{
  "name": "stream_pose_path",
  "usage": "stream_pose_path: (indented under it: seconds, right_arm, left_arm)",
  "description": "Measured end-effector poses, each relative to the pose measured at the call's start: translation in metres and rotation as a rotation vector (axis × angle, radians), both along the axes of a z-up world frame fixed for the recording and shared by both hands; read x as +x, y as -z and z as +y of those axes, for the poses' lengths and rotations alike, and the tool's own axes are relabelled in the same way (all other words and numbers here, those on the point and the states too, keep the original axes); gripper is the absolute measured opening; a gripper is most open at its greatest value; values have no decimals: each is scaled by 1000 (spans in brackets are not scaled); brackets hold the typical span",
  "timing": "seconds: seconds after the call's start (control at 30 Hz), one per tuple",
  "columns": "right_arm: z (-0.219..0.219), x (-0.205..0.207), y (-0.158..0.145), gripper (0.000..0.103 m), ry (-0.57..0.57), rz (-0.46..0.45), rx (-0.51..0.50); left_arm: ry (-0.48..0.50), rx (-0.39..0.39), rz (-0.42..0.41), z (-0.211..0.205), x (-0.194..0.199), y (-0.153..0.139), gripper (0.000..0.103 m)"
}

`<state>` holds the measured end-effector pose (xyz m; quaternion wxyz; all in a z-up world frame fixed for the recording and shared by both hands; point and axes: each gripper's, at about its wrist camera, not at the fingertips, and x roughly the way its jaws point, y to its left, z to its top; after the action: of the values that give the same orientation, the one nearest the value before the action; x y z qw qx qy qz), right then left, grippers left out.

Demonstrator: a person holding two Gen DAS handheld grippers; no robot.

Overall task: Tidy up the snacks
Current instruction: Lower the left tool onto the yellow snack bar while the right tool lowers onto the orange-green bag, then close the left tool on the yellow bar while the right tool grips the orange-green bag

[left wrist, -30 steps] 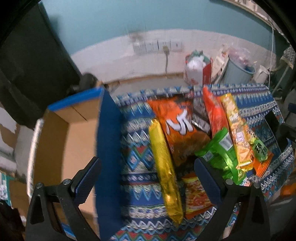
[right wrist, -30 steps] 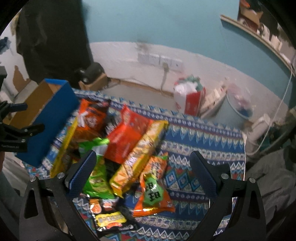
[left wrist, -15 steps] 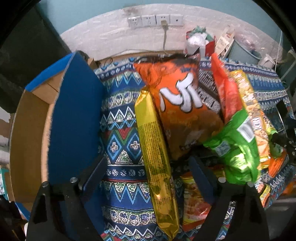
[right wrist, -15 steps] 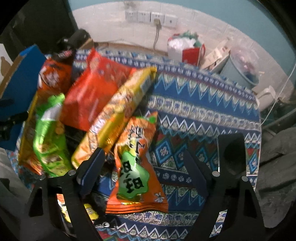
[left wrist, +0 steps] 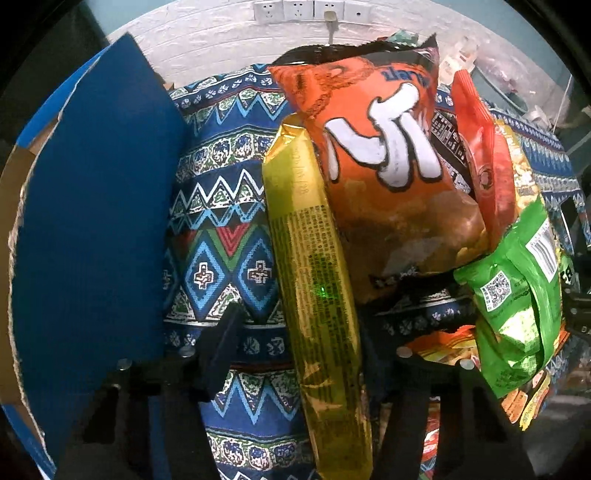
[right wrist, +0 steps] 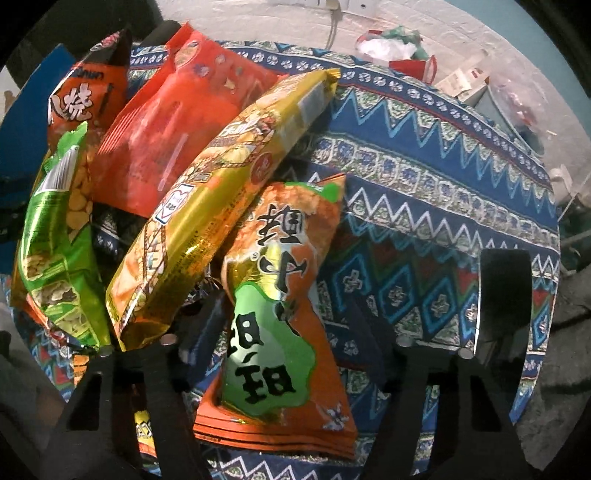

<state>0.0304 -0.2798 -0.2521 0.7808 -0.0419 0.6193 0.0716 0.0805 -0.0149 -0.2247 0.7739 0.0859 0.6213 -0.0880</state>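
Observation:
A pile of snack bags lies on the patterned cloth (left wrist: 221,236). In the left wrist view my left gripper (left wrist: 299,332) is open, its fingers either side of a long yellow pack (left wrist: 314,280); a big orange bag (left wrist: 384,177) and a green bag (left wrist: 517,295) lie to its right. In the right wrist view my right gripper (right wrist: 288,325) is open, its fingers either side of an orange-and-green bag (right wrist: 280,314). A gold pack (right wrist: 221,195), a red bag (right wrist: 173,122) and the green bag (right wrist: 55,236) lie to its left.
A blue cardboard box (left wrist: 92,229) stands open at the left of the cloth, close to the left gripper. A black phone-like slab (right wrist: 504,295) lies on the cloth at the right. Wall sockets (left wrist: 306,9) and clutter sit behind the table.
Both grippers have dropped down and forward toward the pile. The left now straddles the yellow pack, the right straddles the orange-and-green bag.

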Motion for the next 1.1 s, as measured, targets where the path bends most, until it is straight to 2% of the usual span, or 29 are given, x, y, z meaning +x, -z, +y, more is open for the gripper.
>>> stream_pose_path:
  seconds: [0.07,0.17,0.23,0.33,0.53,0.77,1.1]
  right_arm:
    - [2,1,3,47,-5,10,-2]
    - [3,3,3,41,-4,6,-7]
    - [2,2,1,36,-1,0,-12]
    - [0,1,-4,31,14,1,-25]
    - [-6,-10,-18,30,52,-18,-56]
    - [-15,-20,-50,29,112,-102,-50]
    - [-7,-28,-96,29,109,-241,-17]
  left_arm:
    - [8,5,-10,1,-3,1,56]
    - [21,31,-30,4,-4,0,44]
    - [20,52,-39,7,-4,-2,29]
    - [0,18,-24,12,-6,-9,27]
    - [-2,41,-45,17,-19,-18,27]
    - [12,44,-126,6,-38,-51,27]
    - [37,41,-259,-1,-53,-95,27]
